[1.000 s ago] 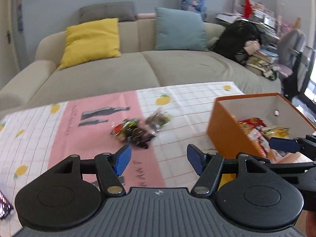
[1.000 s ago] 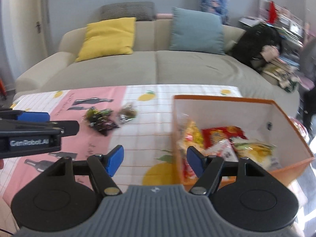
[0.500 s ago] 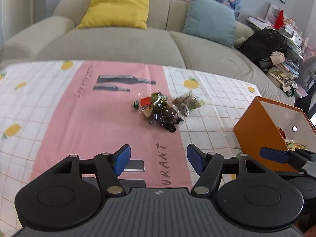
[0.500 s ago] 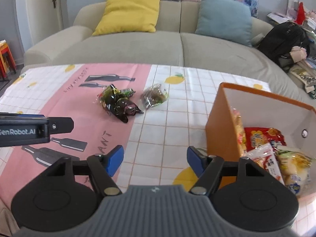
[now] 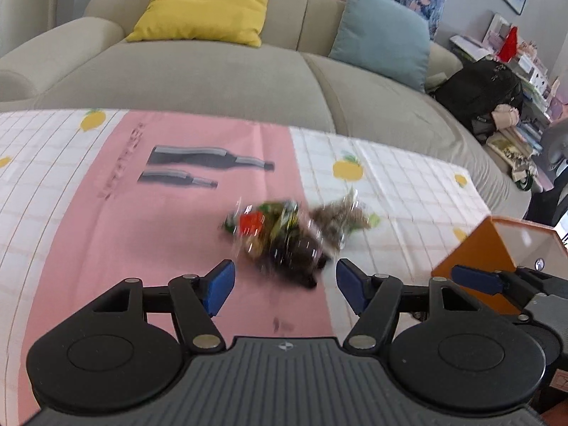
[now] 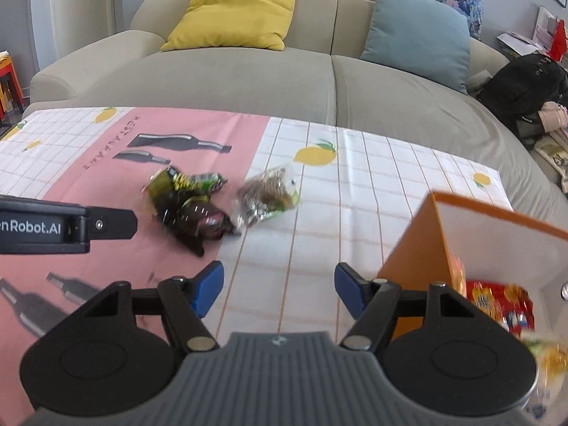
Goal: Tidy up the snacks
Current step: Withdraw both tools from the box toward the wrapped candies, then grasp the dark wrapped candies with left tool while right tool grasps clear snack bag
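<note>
A: Left gripper [image 5: 284, 285], jaws?
B: Spread wide, nothing between the blue pads [image 5: 220, 285]. It points down at the snack pile, which sits just past the pad tips.
A: Right gripper [image 6: 278, 289]?
B: Jaws also apart, empty. Only bare tablecloth [image 6: 372, 177] shows in the gap.
A: Landmark?
B: Use the snack pile. In the left wrist view it is blurred: a green and red packet [image 5: 262, 220], a dark wrapper [image 5: 301, 252] touching it on the near side, and a clear bag of brownish bits [image 5: 340, 220] touching on the right.
A: Same pile from the right wrist?
B: Yes, sharper. Green packet [image 6: 181, 184], dark wrapper [image 6: 202, 220] in front of it, clear bag [image 6: 266, 195] just right of both. Pile lies ahead and left of the right gripper, straddling the edge between the pink strip and the white checked part of the cloth.
A: Box?
B: Orange box [image 6: 408, 248], well right of the pile, white inside. A red snack bag [image 6: 497, 305] and other blurred packets lie in it. In the left wrist view only its corner [image 5: 475, 248] shows.
A: Anything else near the pile?
B: The left gripper's finger [image 6: 106, 223] reaches in from the left, tip just beside the dark wrapper; touching or not, cannot tell. Right gripper's blue pad [image 5: 475, 282] shows right of the pile, in front of the box.
A: Behind?
B: Beige sofa [image 6: 284, 81] beyond the pile, with a yellow cushion [image 6: 234, 14] and a teal cushion [image 6: 419, 32].
</note>
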Demonstrator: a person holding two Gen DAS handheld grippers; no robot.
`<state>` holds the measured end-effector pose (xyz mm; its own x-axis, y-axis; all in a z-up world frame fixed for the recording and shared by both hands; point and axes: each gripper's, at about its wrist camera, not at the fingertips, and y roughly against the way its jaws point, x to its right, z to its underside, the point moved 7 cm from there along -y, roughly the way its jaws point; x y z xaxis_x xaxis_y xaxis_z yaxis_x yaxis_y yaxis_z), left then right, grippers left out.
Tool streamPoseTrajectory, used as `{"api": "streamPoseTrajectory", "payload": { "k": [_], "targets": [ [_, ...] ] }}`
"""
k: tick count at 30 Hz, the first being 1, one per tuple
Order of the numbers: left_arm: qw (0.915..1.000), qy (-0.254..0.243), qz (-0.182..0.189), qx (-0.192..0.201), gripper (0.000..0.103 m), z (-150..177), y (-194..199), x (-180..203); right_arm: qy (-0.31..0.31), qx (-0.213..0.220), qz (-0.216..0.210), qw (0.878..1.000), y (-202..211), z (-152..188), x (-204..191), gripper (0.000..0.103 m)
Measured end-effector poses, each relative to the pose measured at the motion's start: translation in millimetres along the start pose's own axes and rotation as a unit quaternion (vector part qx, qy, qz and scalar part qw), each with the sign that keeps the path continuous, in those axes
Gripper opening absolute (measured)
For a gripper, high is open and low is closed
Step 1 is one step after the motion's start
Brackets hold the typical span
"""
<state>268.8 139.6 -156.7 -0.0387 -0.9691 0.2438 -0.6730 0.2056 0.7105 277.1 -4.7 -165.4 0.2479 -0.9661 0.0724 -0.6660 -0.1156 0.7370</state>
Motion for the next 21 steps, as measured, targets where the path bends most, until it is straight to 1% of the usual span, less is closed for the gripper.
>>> {"api": "streamPoseTrajectory", "payload": {
  "k": [1, 2, 7, 8, 10, 12, 14, 16, 18, 20, 21],
  "targets": [
    [1.0, -0.004, 0.007, 0.002, 0.076, -4, -4, 1, 0.002, 0.001, -0.002, 1.0, -5, -5, 0, 0.068],
    [0.9999, -0.009, 0.012, 0.005, 0.073, -8, -7, 2, 0.006, 0.002, -0.003, 1.0, -10, -9, 0, 0.068],
    [0.9989, -0.045, 0.007, 0.01, 0.065, -20, -29, 5, 0.04, 0.009, -0.008, 0.999, -33, -28, -2, 0.066],
    [0.9987, -0.049, 0.009, 0.008, 0.061, -21, -34, 5, 0.046, 0.011, -0.008, 0.999, -37, -31, -2, 0.066],
    [0.9986, -0.051, 0.011, -0.002, 0.055, -21, -45, 3, 0.053, 0.011, -0.011, 0.998, -47, -37, -3, 0.066],
    [0.9986, -0.052, 0.007, -0.009, 0.046, -20, -52, 1, 0.057, 0.008, -0.015, 0.998, -58, -40, -3, 0.066],
    [0.9987, -0.048, 0.009, -0.013, 0.04, -20, -58, -1, 0.066, 0.003, -0.014, 0.998, -71, -43, -4, 0.068],
    [0.9988, -0.046, 0.015, -0.012, 0.039, -20, -62, -1, 0.08, 0.004, -0.009, 0.997, -82, -47, -6, 0.069],
    [0.9987, -0.048, 0.015, -0.01, 0.034, -21, -63, -1, 0.083, 0.005, -0.007, 0.996, -91, -51, -6, 0.069],
    [0.9988, -0.044, 0.018, -0.01, 0.03, -23, -64, -1, 0.082, 0.004, -0.017, 0.997, -99, -54, -7, 0.07],
    [0.9989, -0.042, 0.02, -0.011, 0.026, -24, -65, -1, 0.08, 0.0, -0.022, 0.997, -103, -56, -8, 0.07]
  ]
}}
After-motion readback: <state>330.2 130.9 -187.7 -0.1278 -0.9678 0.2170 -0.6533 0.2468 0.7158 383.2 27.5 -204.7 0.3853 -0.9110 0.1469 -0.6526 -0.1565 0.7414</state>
